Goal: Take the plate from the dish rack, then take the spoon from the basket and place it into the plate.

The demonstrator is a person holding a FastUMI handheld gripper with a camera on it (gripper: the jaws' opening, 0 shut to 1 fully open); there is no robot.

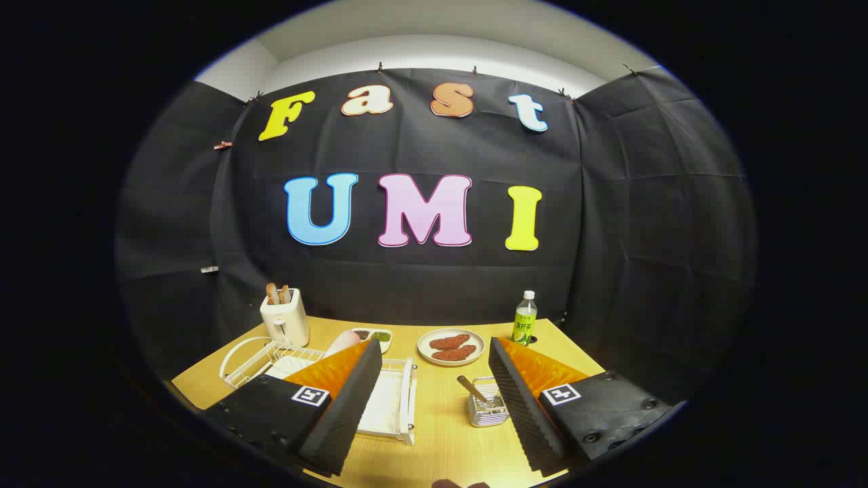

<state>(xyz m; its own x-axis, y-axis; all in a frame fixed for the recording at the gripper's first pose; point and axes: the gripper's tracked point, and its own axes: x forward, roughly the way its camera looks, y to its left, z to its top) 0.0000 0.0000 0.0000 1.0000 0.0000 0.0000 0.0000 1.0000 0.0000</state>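
Note:
My gripper hovers open above the near part of the wooden table, with nothing between its fingers. A white wire dish rack stands ahead on the left, partly hidden behind the left finger; a pale plate leans in it, mostly covered by that finger. A small wire basket sits just inside the right finger, and a spoon stands slanted in it with its handle pointing up and left.
A white toaster with bread slices stands at the back left. A small dish of food, a white plate with two sausages and a green-labelled bottle line the back. A white tray lies beside the rack.

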